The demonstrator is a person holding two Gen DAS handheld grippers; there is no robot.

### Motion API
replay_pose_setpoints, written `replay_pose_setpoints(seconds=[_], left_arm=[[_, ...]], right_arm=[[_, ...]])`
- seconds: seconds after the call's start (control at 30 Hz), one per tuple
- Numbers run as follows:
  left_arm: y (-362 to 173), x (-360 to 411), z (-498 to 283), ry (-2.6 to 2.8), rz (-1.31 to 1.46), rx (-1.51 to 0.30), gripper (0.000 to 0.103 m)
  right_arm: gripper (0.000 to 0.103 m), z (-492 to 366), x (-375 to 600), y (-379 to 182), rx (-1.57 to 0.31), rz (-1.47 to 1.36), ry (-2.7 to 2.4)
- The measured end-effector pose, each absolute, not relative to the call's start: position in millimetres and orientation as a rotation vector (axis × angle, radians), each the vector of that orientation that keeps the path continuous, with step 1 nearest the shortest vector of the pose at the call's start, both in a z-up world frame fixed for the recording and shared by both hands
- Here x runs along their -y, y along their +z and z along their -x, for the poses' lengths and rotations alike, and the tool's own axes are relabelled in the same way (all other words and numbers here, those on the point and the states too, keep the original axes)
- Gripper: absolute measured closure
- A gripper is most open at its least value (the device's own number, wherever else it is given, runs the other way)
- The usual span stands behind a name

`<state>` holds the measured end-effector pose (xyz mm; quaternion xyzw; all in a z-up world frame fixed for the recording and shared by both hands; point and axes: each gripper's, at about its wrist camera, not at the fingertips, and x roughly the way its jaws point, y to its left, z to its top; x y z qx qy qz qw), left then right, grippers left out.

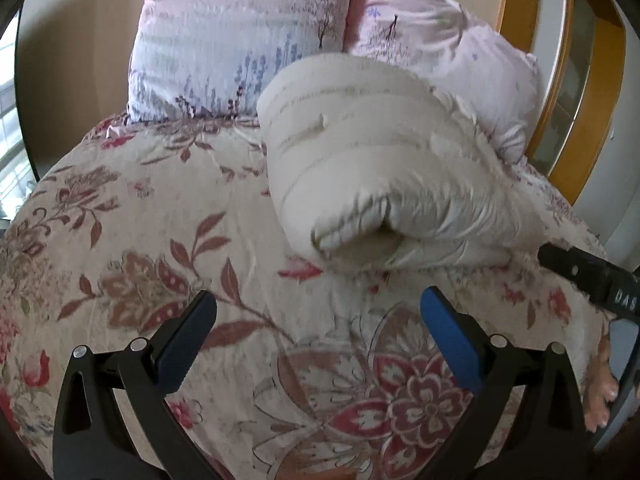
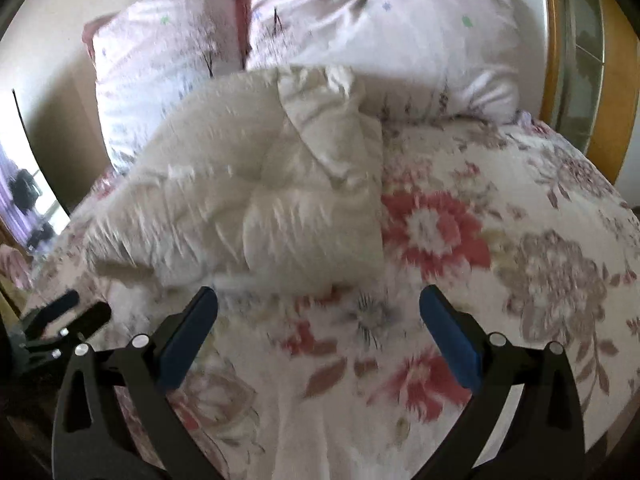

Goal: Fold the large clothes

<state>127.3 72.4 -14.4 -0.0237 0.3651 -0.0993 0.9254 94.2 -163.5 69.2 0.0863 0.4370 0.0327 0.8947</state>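
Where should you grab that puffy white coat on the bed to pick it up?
Probably by the rolled near end of the white coat, coming from the front. It lies folded into a thick bundle on the flowery bedspread, and that end faces both open grippers, left and right.

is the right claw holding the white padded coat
No, the right claw stands wide open with nothing between its pads, and the folded white coat lies ahead of it on the flowered bedspread.
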Motion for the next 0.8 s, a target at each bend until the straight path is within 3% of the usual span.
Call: replay_pose_setpoints(seconds=[0.8], left_arm=[[-28.2,-68.0,-131.9,-0.168,0.023,-0.803,0.001]], right_arm=[[0.002,-93.1,151.1,36.5,-0.978,-0.127,0.058]])
